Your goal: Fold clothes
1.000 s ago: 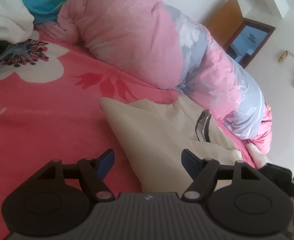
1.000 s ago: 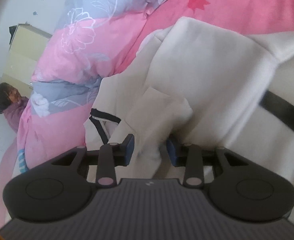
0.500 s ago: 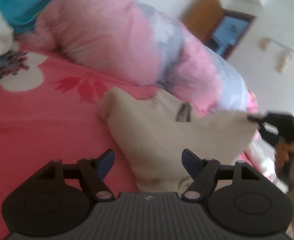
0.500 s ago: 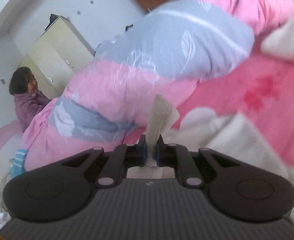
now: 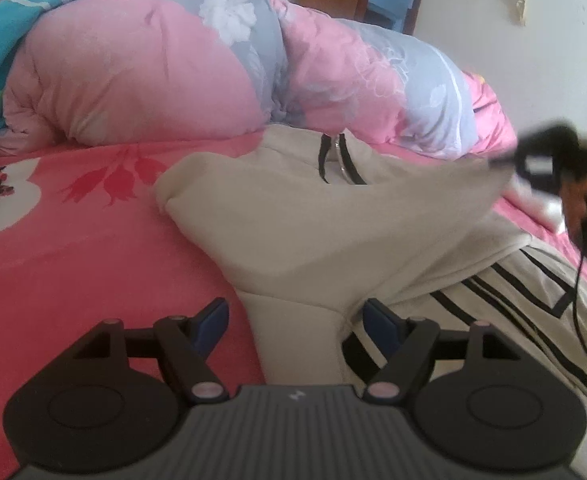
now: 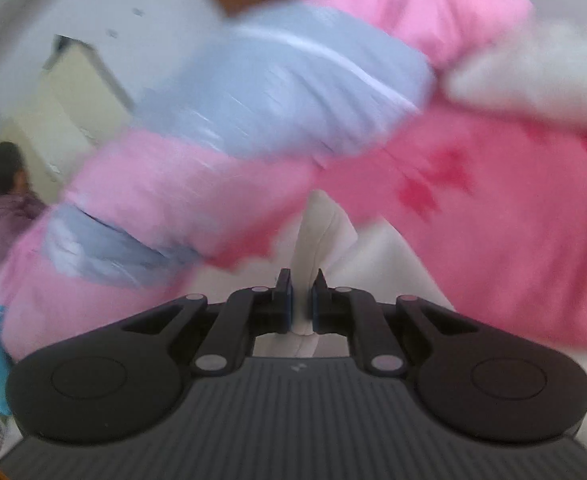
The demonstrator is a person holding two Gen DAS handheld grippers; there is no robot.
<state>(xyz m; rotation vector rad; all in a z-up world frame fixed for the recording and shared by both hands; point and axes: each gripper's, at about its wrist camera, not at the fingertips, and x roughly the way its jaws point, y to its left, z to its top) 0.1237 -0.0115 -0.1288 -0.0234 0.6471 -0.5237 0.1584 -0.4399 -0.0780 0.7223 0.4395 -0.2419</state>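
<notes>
Showing one cream jacket (image 5: 333, 224), two grippers.

One cream jacket (image 5: 333, 232), one rolled quilt (image 5: 213, 76), two tongs (image 5: 295, 320) (image 6: 301, 300), one person (image 6: 1, 200)

Smeared by motion throughout the right wrist view: quilt (image 6: 277, 120) beyond the right tongs (image 6: 301, 300), person (image 6: 1, 204) far to their left. Cut off below the left tongs (image 5: 293, 320): striped beige garment (image 5: 333, 232). Blurred where gripped at far right, past the left tongs: its raised edge.
</notes>
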